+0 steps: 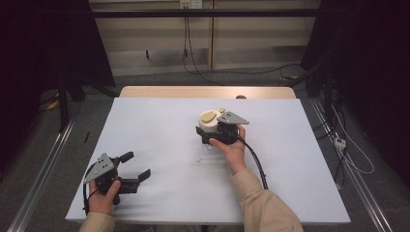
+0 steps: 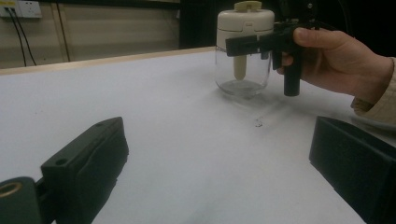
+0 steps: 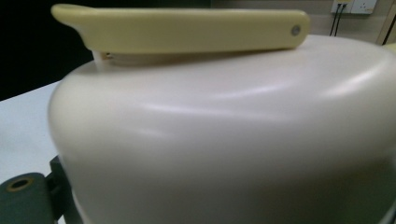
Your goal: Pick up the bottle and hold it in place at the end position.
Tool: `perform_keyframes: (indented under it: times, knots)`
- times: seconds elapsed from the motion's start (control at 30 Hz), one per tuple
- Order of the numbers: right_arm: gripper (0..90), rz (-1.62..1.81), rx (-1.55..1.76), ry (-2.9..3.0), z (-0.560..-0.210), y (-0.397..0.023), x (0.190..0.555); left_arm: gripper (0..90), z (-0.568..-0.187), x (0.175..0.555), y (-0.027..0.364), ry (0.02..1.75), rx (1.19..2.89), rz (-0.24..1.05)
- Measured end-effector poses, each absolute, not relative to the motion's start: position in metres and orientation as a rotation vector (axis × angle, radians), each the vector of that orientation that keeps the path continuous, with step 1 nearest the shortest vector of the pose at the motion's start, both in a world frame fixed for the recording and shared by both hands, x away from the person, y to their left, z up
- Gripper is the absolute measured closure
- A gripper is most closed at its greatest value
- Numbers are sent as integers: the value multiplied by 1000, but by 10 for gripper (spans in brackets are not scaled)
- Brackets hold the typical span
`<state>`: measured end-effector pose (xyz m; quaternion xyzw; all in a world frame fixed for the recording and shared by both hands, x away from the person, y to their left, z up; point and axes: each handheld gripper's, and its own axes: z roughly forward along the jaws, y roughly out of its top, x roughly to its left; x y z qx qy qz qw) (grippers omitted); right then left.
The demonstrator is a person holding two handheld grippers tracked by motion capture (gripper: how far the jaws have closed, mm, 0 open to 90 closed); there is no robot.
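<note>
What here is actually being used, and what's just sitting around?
In use:
- jar, clear glass with a cream lid
- yellow handle on the lid
- right gripper, jaws around the lid
- left gripper, jaws apart, nothing between them

Just around:
- white table cover
- floor cables
- wall sockets

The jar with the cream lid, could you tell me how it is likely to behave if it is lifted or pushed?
The jar looks empty with a clear, smooth, rounded body, so probably light and somewhat slippery. Its bulky cream lid may make it top-heavy and prone to tipping.
</note>
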<state>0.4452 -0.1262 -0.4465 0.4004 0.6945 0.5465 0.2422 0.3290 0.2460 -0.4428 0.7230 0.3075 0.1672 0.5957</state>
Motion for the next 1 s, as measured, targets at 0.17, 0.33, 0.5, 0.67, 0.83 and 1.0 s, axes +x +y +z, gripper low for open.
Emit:
perform_keyframes:
  times: [0.17,0.33,0.5,0.67,0.83,1.0]
  knots:
    - [61,1484,1105,1905,-448,-127,448,39,-443,329,246,712,1681,387]
    - [61,1488,1100,1915,-449,-124,449,39,-443,329,246,716,1682,384]
    - [60,1473,1096,1929,-452,-122,449,39,-443,329,246,715,1683,384]
    - [47,1487,1100,1927,-452,-121,450,39,-443,329,247,715,1684,382]
    - [42,1467,1077,1936,-449,-117,451,39,-444,328,247,713,1686,383]
    - [46,1462,1081,1943,-450,-119,450,39,-443,328,248,718,1680,385]
